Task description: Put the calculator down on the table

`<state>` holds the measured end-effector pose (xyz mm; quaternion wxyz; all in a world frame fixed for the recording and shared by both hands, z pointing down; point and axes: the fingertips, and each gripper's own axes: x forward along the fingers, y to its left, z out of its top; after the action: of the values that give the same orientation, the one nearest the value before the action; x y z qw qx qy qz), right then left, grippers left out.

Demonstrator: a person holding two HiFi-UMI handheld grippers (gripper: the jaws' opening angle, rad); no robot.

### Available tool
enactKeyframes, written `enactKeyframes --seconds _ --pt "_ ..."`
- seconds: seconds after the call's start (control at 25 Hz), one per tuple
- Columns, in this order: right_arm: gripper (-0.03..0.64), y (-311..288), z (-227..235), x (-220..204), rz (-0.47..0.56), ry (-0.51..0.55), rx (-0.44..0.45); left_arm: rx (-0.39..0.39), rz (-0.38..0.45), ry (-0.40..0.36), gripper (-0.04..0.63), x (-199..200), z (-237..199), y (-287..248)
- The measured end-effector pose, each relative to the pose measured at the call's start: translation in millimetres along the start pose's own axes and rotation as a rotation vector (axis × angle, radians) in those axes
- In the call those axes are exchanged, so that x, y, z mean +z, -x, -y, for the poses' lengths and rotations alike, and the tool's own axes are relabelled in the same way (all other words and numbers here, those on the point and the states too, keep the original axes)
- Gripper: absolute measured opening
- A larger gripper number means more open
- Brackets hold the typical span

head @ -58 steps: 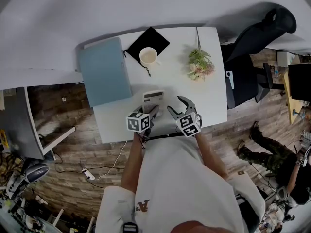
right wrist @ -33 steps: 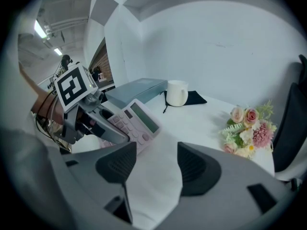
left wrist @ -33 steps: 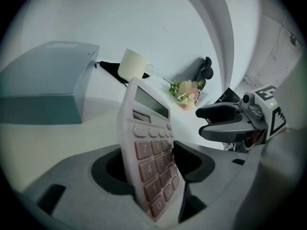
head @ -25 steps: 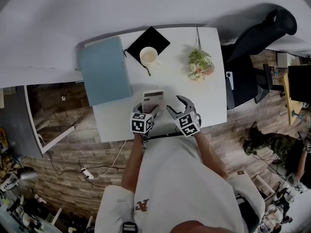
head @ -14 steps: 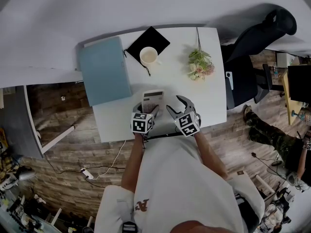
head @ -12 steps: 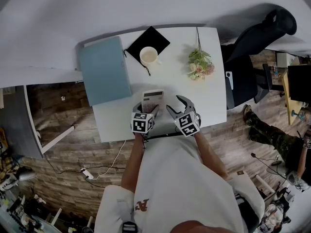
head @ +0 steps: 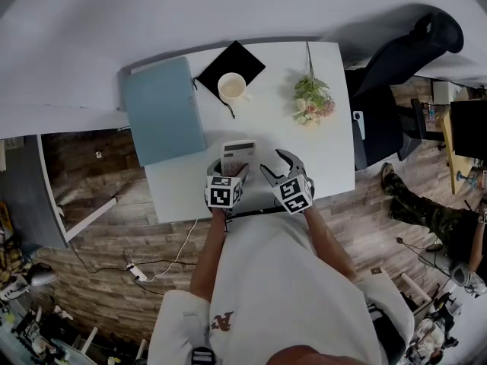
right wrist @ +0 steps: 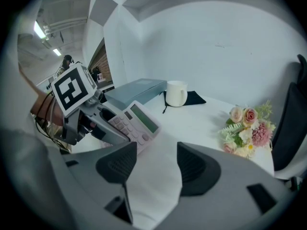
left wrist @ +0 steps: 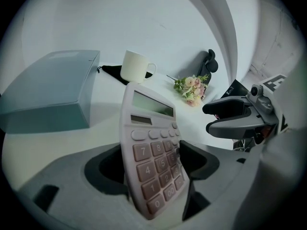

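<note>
**A:** Starting at the left gripper (left wrist: 151, 164): opening its jaws at this moment, with the calculator (left wrist: 146, 128) standing tilted between them; close against the right pad, with a gap showing at the left pad.

**B:** Seen; leaning away from the camera, far end down toward the table (head: 327, 154), near the front edge. And the right gripper (right wrist: 156, 163)?

**A:** Poised just beside the left one, angled down at the tabletop; jaws wide apart, with only white surface between the pads.

**B:** Going by size now; first that white table, carrying everything.

**A:** Then the black office chair (head: 396, 59), drawn up at the table's right side.

**B:** Then the grey-blue box (head: 163, 112), lying flat along the left side; near the calculator, not touching.

**A:** Next the black cloth (head: 247, 59) at the far edge, spread under the white mug (head: 232, 88); then the bunch of flowers (head: 313, 101) further right, lying apart from both.

**B:** Smaller again, the mug, upright on the cloth's near corner; last, the calculator, keys and display facing up, between the mug and the two grippers.
</note>
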<state>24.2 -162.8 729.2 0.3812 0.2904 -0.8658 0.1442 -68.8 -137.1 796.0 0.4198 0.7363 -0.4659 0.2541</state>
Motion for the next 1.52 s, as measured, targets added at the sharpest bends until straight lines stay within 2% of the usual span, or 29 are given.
enactKeyframes --seconds 0.72,0.8,1.16,1.36,1.52 --pt "0.267 4 -1 -1 -0.012 -0.009 -0.047 0.075 -0.017 -0.005 0.393 -4 -12 2" --pt "0.267 5 -3 1 -0.004 -0.018 -0.059 0.096 -0.018 -0.019 0.424 -7 -18 0" --pt "0.267 12 -7 0 -0.004 -0.055 -0.132 0.052 -0.022 -0.053 0.403 -3 -21 4" --pt "0.268 24 -5 0 0.036 -0.11 -0.185 0.031 0.032 -0.094 0.4 8 -18 13" --pt "0.27 42 4 10 0.104 -0.134 -0.237 0.011 0.161 -0.182 0.399 34 -7 31"
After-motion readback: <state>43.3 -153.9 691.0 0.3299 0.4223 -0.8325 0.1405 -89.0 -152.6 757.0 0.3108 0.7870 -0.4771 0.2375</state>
